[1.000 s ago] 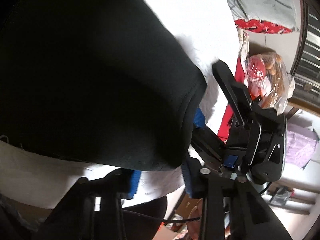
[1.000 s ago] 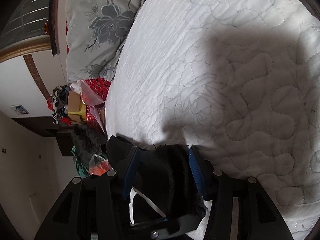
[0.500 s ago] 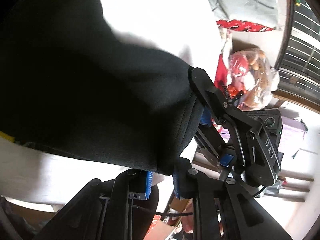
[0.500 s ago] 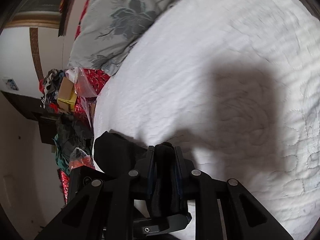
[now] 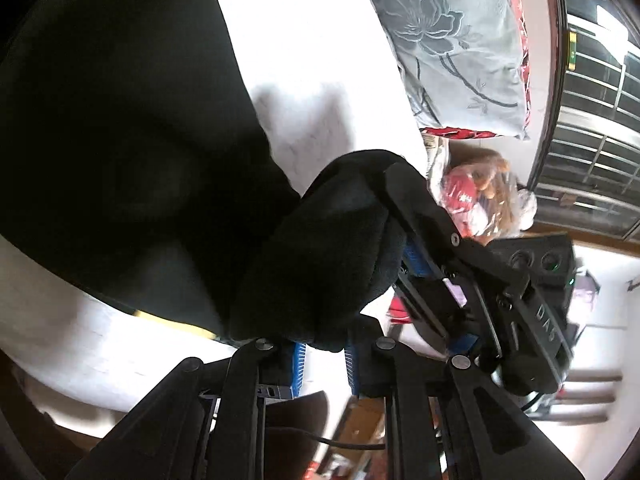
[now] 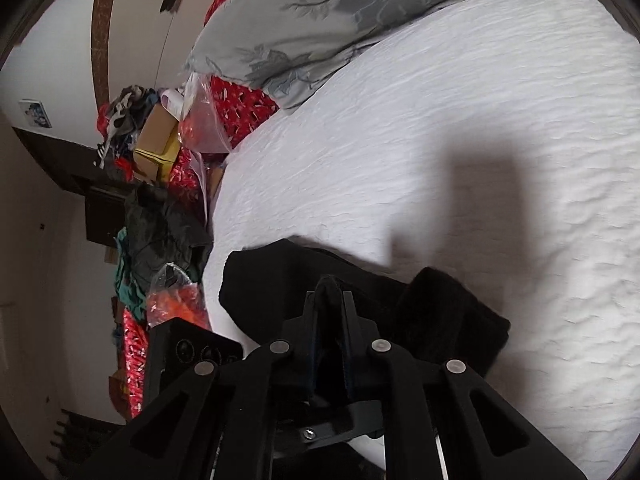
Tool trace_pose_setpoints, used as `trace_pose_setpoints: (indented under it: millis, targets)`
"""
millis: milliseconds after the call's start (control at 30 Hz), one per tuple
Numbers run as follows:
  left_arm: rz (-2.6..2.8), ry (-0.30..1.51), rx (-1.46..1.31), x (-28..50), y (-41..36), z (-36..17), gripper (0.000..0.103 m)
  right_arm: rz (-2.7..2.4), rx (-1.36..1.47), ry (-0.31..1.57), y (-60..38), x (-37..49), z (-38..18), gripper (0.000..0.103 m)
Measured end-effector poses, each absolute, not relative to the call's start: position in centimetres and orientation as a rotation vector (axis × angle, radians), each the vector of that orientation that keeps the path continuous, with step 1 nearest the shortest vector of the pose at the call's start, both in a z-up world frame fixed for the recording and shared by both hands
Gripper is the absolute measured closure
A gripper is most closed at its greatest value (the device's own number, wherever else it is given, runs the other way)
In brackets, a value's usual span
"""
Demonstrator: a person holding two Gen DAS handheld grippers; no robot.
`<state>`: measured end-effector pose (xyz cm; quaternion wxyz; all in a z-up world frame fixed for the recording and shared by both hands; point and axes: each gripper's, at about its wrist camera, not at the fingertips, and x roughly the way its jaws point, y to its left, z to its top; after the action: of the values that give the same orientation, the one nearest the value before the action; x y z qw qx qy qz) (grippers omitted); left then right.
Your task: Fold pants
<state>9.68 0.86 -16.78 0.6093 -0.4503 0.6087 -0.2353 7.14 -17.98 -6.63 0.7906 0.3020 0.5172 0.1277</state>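
Note:
The black pants (image 5: 132, 152) lie on a white quilted bed (image 5: 304, 32). My left gripper (image 5: 322, 350) is shut on a bunched edge of the pants, lifted off the bed. My right gripper (image 5: 404, 216) shows in the left wrist view, clamped on the same edge close beside it. In the right wrist view my right gripper (image 6: 330, 292) is shut on a thin fold of the pants (image 6: 444, 312), which hang over the white bed (image 6: 460, 140). The left gripper's body (image 6: 188, 348) shows at lower left.
A grey floral pillow (image 5: 452, 48) (image 6: 340, 12) lies at the head of the bed. Beside the bed are plastic bags with red contents (image 5: 480, 204), boxes and piled clothes (image 6: 160, 184). A barred window (image 5: 592, 128) is at the right.
Both grippers closed on the pants edge and have lifted it, drawing it up and over the rest of the pants. The two grippers have come closer together.

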Motion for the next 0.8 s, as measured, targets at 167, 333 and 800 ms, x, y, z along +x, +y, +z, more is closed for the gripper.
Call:
trace_pose_setpoints:
  millis: [167,333,800]
  targets:
    - [-0.6,1.461,-1.025,9.3,-1.4,-17.7,0.088,0.191,0.677,1.113,-20.8,5.3,-7.0,0.094]
    - [-0.635,1.536,-0.96,9.4,-5.5,-18.8,0.088,0.106,0.758,1.083,-26.7,1.8,-7.2,0.068]
    - [-0.589,1.629,-0.879,10.4,-10.1,-20.0,0.089,0.1,1.058,1.027,-33.9,-2.3,-13.0,0.028]
